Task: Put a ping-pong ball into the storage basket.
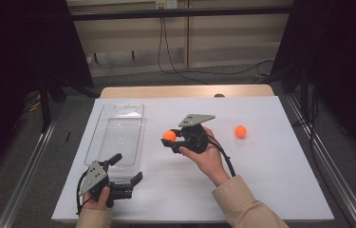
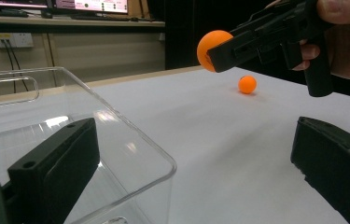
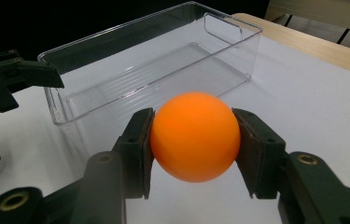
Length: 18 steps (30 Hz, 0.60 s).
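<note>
Landmark: clear plastic bin point(image 1: 116, 135), on white table sheet point(image 1: 261, 180).
Right gripper point(image 1: 172, 141): clamped on orange ball point(image 1: 169, 135), pads pressed on both its sides; held just right of bin, above the sheet.
Second orange ball point(image 1: 240, 131): lay on sheet, well right of bin.
Left gripper point(image 1: 127, 170): jaws wide, nothing between them; sat at bin's near end, one jaw over the bin's corner.
</note>
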Available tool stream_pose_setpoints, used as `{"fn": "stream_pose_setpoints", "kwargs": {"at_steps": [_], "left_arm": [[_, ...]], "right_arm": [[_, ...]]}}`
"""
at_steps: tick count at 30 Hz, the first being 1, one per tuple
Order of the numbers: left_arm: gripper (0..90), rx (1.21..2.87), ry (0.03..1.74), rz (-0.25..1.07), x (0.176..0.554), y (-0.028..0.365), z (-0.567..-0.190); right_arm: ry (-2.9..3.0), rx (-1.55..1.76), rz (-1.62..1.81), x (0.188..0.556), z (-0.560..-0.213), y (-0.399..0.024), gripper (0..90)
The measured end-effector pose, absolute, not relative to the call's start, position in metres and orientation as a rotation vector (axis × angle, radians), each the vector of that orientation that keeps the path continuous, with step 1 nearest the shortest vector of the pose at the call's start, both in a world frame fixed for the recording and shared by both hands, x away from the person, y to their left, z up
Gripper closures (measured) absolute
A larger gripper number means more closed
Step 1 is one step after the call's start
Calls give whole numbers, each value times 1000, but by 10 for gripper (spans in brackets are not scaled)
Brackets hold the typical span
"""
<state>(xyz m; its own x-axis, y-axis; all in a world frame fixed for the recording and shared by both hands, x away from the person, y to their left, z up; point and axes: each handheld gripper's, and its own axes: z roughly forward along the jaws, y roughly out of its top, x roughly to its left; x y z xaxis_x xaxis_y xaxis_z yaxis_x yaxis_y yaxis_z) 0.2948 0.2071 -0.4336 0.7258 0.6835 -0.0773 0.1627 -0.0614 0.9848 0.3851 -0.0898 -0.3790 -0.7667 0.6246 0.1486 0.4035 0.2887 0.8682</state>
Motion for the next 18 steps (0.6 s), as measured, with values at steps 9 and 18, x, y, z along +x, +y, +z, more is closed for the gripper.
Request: {"fn": "stream_pose_setpoints", "kwargs": {"at_steps": [9,18], "left_arm": [[10,1606,697,491,295,207,-433],[10,1604,701,487,295,207,-434]], "right_arm": [[2341,936,1474,386,-376,-86,511],[2345,942,1467,390,-376,-85,511]]}}
